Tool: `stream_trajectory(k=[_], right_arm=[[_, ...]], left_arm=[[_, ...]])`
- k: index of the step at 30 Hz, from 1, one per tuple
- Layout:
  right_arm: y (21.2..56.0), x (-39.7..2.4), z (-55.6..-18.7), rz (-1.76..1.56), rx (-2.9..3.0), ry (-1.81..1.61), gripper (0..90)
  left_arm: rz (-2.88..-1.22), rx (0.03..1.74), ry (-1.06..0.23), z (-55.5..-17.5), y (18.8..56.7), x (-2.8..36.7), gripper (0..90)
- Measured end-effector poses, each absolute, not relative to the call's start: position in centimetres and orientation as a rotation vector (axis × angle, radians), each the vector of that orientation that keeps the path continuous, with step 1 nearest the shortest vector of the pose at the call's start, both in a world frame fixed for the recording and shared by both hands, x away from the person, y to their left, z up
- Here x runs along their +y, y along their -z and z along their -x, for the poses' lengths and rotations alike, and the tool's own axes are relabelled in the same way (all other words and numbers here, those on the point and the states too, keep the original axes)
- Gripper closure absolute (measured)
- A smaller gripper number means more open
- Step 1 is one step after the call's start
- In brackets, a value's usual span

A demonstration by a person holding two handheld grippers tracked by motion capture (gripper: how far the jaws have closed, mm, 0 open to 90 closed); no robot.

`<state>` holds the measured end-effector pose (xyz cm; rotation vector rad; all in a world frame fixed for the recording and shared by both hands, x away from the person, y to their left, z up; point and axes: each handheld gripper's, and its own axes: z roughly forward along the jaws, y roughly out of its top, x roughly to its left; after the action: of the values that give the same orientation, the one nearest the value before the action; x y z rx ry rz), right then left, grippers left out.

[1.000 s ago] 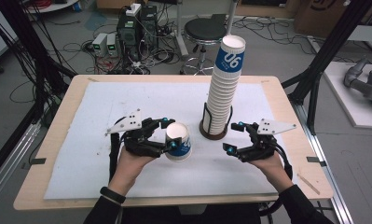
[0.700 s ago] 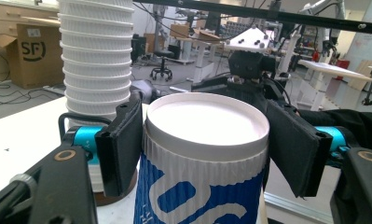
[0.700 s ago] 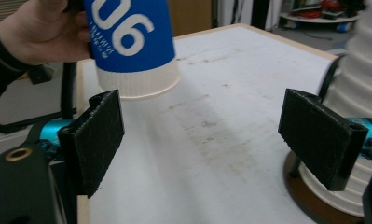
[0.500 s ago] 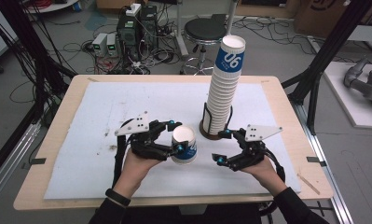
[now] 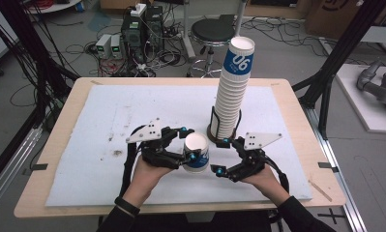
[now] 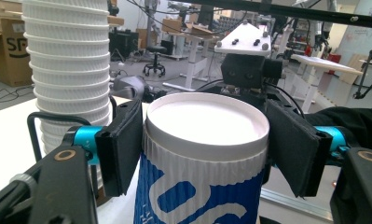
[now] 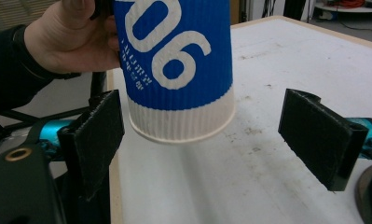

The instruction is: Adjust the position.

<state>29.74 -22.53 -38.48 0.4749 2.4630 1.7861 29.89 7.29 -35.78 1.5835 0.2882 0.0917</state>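
A blue and white ribbed paper cup (image 5: 196,153) marked "06" hangs just above the white mat, with my left gripper (image 5: 189,144) shut on it near its rim. In the left gripper view both pads press the cup (image 6: 202,154) under its white rim. My right gripper (image 5: 223,156) stands open just right of the cup. In the right gripper view the cup's lower end (image 7: 174,70) floats ahead between the wide-apart jaws (image 7: 209,137), touching neither pad. A tall stack of the same cups (image 5: 231,96) stands in a black holder behind the right gripper.
A white mat (image 5: 108,111) covers the wooden table (image 5: 60,145). The cup stack (image 6: 67,70) rises close to the left gripper's side. Black frame posts (image 5: 335,63) flank the table, with a stool (image 5: 212,34) and cabled electronics beyond its far edge.
My right gripper has moved left toward the held cup, and its open jaws now face the cup's side. The left gripper and cup have shifted only slightly.
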Motion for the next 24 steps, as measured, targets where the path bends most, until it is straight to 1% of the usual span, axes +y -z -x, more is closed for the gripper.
stream_trajectory(k=[14, 24], right_arm=[[38.7, -21.2, -29.4, -0.459, 2.492, -1.783, 14.3], [39.0, -20.2, -29.0, -0.428, 2.526, -1.757, 14.3]], left_arm=[[-1.568, 0.265, -0.06, -29.6, 35.9, 6.1, 30.5], [-1.557, 0.261, -0.07, -29.3, 36.0, 5.6, 30.6]])
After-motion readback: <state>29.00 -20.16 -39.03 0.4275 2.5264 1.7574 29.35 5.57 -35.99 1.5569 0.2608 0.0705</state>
